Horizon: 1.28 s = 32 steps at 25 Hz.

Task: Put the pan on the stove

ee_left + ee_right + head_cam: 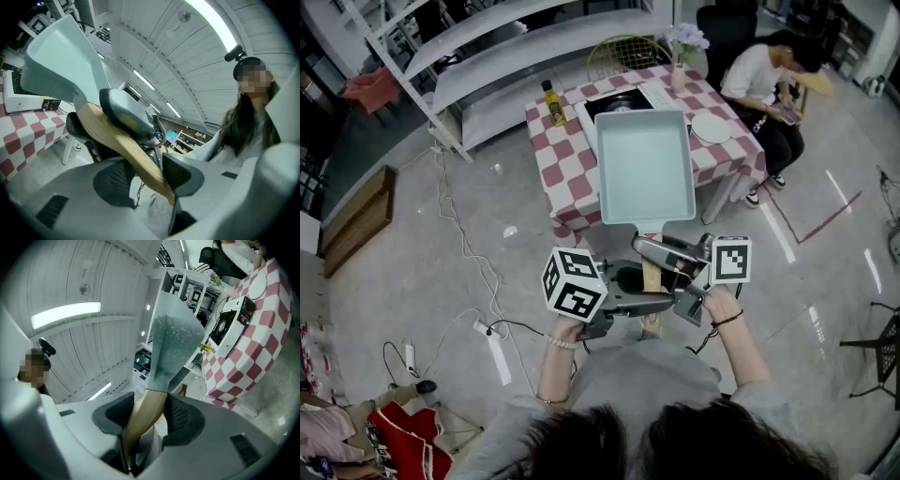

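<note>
Far ahead, dead straight from the body: stove [614, 101] on checkered desk [567, 183], half covered in head view by pan [644, 167]. Pan carried in mid-air, touching nothing but the tools, and by both tool views prob. well short of desk.

Pan long axis near-to-far, wooden handle [652, 281] toward the body, far edge aimed at stove, so approx. lined up already.

Both tools on handle. R tool [149, 414] clamps it closer to pan body. L tool [149, 177] clamps handle's near end. Jaws of each fairly wide apart, w/ the wood pressed btw the pads. R tool thus nearer the stove, L tool steadying the tail.

Next move prob. calls for carrying fwd, then lowering flat onto stove.

Beside stove: yellow bottle [553, 103] just left, white plate [711, 128] just right, flowers [686, 39] at far edge. Narrow slot btw bottle and plate, so risk of clipping either w/ pan's corners.

Seated person [769, 80] at far right of desk, apart from stove. Cable and power strip [492, 342] on floor at left, off the straight path.
</note>
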### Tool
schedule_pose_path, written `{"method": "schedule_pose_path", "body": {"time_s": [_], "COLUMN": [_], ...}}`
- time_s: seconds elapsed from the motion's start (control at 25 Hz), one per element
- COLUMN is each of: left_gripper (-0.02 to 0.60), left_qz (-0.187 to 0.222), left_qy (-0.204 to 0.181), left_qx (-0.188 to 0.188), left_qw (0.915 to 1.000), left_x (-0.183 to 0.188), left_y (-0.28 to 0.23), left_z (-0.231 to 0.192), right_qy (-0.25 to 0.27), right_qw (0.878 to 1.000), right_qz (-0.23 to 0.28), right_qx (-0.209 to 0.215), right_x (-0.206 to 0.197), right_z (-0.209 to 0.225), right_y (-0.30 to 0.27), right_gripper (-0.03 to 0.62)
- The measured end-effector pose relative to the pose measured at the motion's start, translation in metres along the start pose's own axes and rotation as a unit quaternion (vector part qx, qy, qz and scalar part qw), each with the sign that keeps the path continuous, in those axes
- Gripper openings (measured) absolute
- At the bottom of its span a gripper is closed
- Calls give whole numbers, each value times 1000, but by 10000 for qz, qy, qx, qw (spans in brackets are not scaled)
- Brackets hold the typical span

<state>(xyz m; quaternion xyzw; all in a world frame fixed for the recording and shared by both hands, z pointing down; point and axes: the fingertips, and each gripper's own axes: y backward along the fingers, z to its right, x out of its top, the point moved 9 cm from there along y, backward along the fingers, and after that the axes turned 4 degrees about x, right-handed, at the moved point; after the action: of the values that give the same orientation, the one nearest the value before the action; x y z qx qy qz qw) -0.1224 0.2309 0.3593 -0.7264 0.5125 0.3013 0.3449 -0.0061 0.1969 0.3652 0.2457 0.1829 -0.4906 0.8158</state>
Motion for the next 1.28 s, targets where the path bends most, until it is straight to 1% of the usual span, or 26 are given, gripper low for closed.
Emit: {"method": "schedule_pose_path", "body": {"time_s": [0.12,0.32,0.48,0.6,0.72,1.28], "left_gripper": [186,187,187,189,189,189], "left_qz": [20,121,226,311,333,428], "left_qy": [29,49,20,56,58,212], "left_qx": [41,139,272,322,368,537], "left_qw": [10000,9998,9994,9990,9988,9974], "left_x": [2,7,11,12,14,33], "left_y": [-8,-21,-32,-36,-38,-44], "left_z": [0,3,3,4,3,-19], "right_qy": [-112,-206,-191,-276,-248,-491], "right_qw": [9999,9997,9996,9993,9992,9977], "right_qz": [7,-37,-118,-144,-198,-284], "right_qx": [98,118,152,200,254,369], "right_x": [3,10,18,19,23,49], "right_z": [-1,-2,-1,-1,1,20], "right_y": [4,16,24,26,27,25], "right_gripper": [202,202,201,201,201,201]}}
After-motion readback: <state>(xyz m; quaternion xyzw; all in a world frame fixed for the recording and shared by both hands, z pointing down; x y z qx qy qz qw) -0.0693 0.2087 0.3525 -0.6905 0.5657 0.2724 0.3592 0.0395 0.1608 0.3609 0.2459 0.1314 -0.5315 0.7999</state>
